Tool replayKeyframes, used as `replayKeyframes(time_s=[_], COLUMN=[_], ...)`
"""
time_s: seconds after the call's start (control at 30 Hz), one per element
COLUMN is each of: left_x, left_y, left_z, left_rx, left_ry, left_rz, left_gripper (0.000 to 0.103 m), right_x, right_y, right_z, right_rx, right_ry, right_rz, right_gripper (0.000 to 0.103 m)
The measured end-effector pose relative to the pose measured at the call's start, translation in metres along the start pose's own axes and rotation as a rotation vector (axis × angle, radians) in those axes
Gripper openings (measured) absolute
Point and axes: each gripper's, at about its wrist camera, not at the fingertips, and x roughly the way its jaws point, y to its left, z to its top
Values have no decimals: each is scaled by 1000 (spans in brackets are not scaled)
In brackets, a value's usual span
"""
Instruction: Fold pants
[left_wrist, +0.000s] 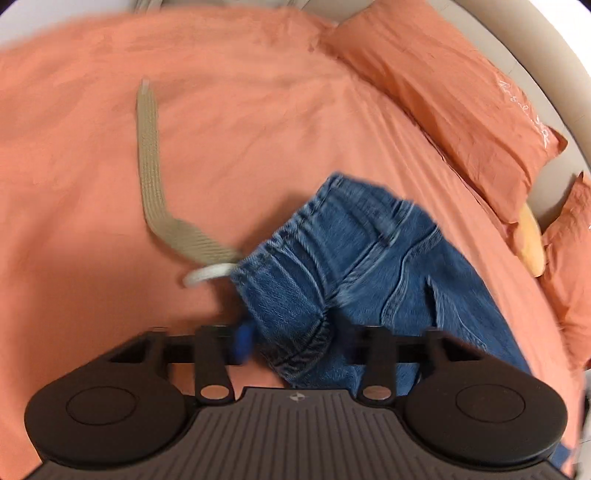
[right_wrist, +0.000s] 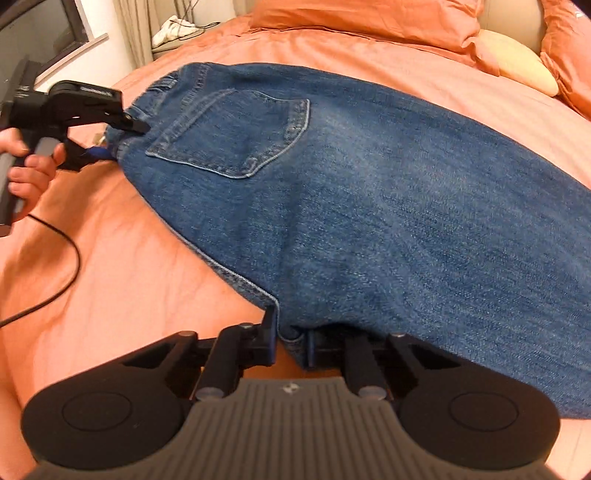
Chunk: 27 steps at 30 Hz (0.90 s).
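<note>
Blue jeans (right_wrist: 369, 206) lie on an orange bedsheet (right_wrist: 110, 258), back pocket (right_wrist: 236, 136) up. My left gripper (left_wrist: 295, 343) is shut on the bunched waistband (left_wrist: 295, 295); it also shows in the right wrist view (right_wrist: 122, 140), clamped on the waist end at the left. My right gripper (right_wrist: 291, 343) is shut on the near edge of the jeans. A beige belt (left_wrist: 151, 177) with a white ring (left_wrist: 207, 275) trails from the waistband across the sheet.
Orange pillows (left_wrist: 443, 103) and a pale yellow cushion (right_wrist: 517, 62) lie at the head of the bed. A black cable (right_wrist: 62, 266) crosses the sheet at the left. A curtain and a window (right_wrist: 55, 33) stand beyond the bed.
</note>
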Motion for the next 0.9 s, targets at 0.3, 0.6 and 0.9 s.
replayKeyframes(time_s=[0.3,0.6,0.9], left_x=[-94,-47,-11], left_y=[-70,15,7], left_z=[51,16,-4], left_rx=[391,362,486], left_ry=[-140,17,77], left_rz=[163,390,560], left_gripper=[22,21,47], right_x=[-80,-27,-17], right_y=[14,55,27], right_z=[22,-33,-65], right_rx=[45,196,343], right_ry=[-65,4,100], right_rz=[178,236,252], right_gripper=[8,6,0])
